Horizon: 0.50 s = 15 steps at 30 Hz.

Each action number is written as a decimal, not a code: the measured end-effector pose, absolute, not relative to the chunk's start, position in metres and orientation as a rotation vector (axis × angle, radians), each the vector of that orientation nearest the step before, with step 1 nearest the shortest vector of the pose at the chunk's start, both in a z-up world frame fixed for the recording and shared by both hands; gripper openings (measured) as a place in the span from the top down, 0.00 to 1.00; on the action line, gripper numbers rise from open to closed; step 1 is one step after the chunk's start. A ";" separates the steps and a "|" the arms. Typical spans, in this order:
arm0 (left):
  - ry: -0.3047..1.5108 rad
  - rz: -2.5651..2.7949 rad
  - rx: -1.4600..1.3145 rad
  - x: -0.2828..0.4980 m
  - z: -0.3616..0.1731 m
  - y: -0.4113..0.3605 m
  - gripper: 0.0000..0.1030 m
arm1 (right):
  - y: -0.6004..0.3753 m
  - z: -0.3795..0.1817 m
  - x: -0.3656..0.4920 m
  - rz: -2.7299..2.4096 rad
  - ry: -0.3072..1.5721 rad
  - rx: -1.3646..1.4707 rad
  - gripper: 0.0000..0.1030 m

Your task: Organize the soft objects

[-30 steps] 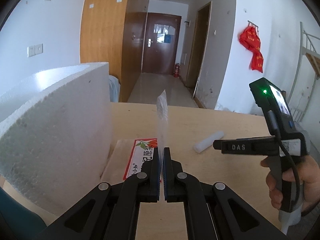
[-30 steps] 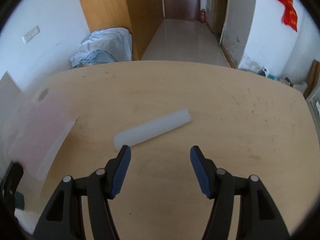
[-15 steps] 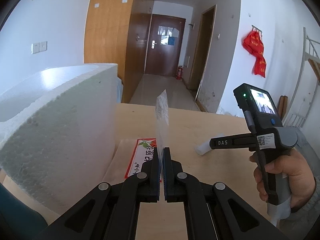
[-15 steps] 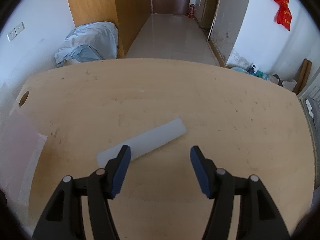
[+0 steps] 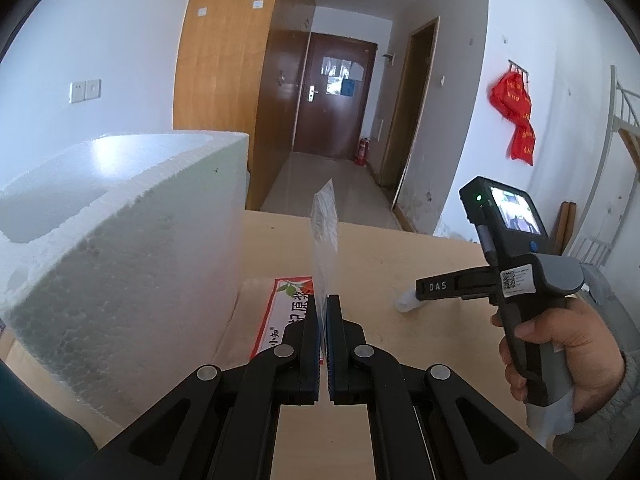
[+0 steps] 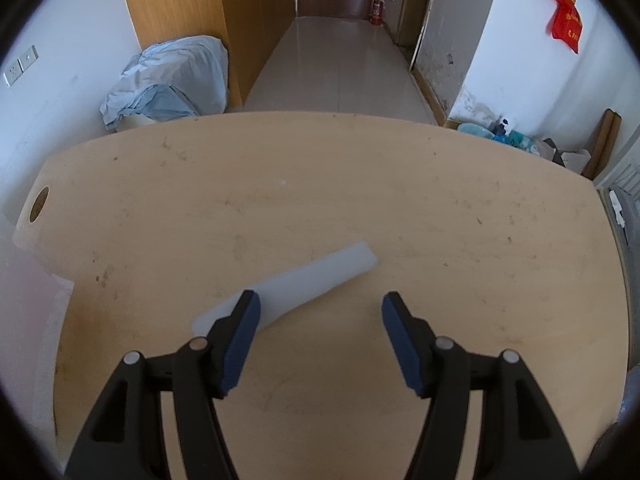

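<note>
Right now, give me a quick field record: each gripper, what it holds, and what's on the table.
left gripper: shut on clear bag, bag standing upright
right gripper: open, holding nothing, above the foam tube
foam tube: flat on table, lying diagonally
foam box: on the table beside the left gripper
printed card: flat beside the foam box

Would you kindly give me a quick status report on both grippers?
Left gripper shut on thin clear plastic bag. Right gripper open over white foam stick, not gripping. Nothing in the way.
</note>
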State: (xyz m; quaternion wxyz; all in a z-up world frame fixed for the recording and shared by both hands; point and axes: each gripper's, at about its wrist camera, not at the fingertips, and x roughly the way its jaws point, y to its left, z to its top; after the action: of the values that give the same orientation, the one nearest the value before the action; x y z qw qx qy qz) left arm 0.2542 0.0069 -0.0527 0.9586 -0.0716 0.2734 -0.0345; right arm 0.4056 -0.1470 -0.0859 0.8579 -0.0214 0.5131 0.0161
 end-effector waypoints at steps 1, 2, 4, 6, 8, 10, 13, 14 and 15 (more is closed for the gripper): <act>0.552 -0.070 -0.146 0.254 -0.052 0.006 0.98 | -0.146 -0.086 0.406 0.035 1.077 -0.049 0.34; 0.552 -0.071 -0.148 0.255 -0.051 0.005 0.98 | -0.146 -0.086 0.406 0.037 1.077 -0.051 0.34; 0.548 -0.070 -0.148 0.254 -0.051 0.005 0.98 | -0.147 -0.086 0.406 0.043 1.078 -0.054 0.34; 0.549 -0.077 -0.150 0.252 -0.052 0.007 0.98 | -0.147 -0.086 0.406 0.056 1.074 -0.065 0.42; 0.544 -0.080 -0.155 0.251 -0.052 0.008 0.98 | -0.146 -0.085 0.406 0.126 1.091 -0.023 0.64; 0.531 -0.078 -0.152 0.249 -0.051 0.009 0.98 | -0.146 -0.084 0.406 0.153 1.104 -0.002 0.75; 0.531 -0.077 -0.152 0.249 -0.051 0.009 0.98 | -0.145 -0.084 0.404 0.165 1.094 -0.002 0.80; 0.532 -0.078 -0.154 0.249 -0.051 0.010 0.98 | -0.146 -0.084 0.404 0.166 1.098 0.002 0.84; 0.532 -0.078 -0.155 0.249 -0.051 0.010 0.98 | -0.148 -0.083 0.402 0.171 1.094 0.014 0.87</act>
State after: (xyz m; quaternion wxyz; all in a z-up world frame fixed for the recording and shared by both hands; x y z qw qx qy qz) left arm 0.2491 0.0100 -0.0512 0.9611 -0.0763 0.2627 -0.0385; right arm 0.4025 -0.1483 -0.0828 0.8505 0.0068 0.5197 0.0810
